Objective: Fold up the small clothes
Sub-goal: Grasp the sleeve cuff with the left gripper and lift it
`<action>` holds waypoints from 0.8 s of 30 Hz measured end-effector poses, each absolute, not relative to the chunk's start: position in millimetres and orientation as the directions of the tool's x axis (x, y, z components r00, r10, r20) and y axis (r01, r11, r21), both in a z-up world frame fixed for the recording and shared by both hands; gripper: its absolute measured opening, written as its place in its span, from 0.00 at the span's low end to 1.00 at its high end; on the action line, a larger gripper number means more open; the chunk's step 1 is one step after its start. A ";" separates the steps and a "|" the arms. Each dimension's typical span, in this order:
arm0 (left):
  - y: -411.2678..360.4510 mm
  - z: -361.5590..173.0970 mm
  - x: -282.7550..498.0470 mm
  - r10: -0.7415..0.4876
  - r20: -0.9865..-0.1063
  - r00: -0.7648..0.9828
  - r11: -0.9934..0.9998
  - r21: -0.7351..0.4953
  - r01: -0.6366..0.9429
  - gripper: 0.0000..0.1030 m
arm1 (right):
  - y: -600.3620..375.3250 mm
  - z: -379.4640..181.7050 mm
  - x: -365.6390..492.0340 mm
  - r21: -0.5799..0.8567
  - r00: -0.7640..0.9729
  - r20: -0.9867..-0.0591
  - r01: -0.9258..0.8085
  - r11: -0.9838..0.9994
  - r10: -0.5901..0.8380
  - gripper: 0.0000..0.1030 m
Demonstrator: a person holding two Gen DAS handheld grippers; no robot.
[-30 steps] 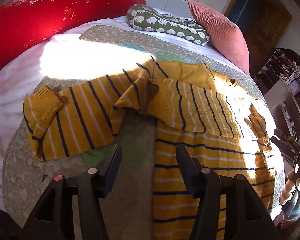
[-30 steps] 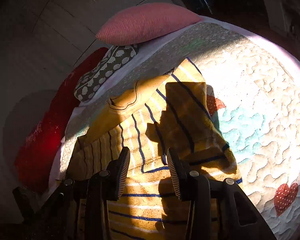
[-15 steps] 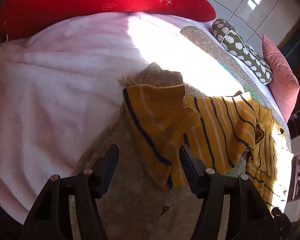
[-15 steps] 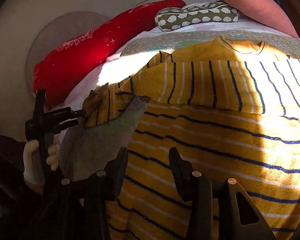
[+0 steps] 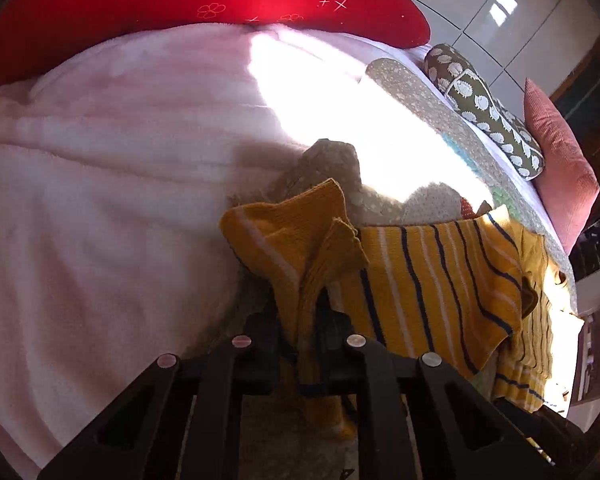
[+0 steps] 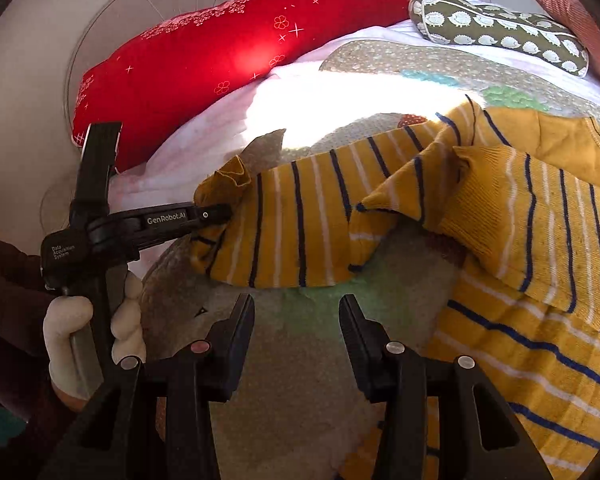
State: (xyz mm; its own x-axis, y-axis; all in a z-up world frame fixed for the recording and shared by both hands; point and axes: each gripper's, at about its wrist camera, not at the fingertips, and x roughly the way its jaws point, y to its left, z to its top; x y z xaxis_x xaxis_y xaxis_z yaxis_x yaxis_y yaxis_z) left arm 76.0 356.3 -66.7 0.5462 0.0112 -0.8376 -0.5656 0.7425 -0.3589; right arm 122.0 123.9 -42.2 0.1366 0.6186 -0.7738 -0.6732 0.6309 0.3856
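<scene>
The right gripper [image 6: 296, 320] hangs over the bare quilt [image 6: 300, 380] with its 2 jaws partly apart and nothing between them. Just beyond lies the striped yellow sweater [image 6: 520, 240], spread on the quilt with 1 sleeve [image 6: 292, 224] stretched out to the left. The left gripper [image 5: 300, 320], held in a gloved hand [image 6: 88, 320], has its jaws closing tight on the cuff [image 5: 296, 248] of that sleeve. Farther back sit a red pillow [image 6: 204, 60], a patterned pillow [image 6: 496, 30] and a pink cushion [image 5: 560, 164].

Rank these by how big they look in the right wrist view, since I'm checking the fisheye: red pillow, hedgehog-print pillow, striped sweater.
1. striped sweater, though its nearness to the camera inflates it
2. red pillow
3. hedgehog-print pillow
</scene>
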 end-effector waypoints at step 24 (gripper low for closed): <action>345.4 45.2 77.9 -0.046 -0.682 0.730 0.726 -0.524 -0.445 0.13 | 171.9 4.9 108.0 0.315 0.277 -0.643 -0.754 0.576 0.714 0.06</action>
State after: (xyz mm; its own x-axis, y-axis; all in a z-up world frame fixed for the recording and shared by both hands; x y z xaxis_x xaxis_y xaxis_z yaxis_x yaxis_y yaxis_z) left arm 77.9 345.4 45.2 0.7295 -0.0457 -0.6824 -0.4447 0.7264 -0.5240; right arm 108.0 171.9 4.9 0.2769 0.7139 -0.6432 -0.7539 0.5764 0.3153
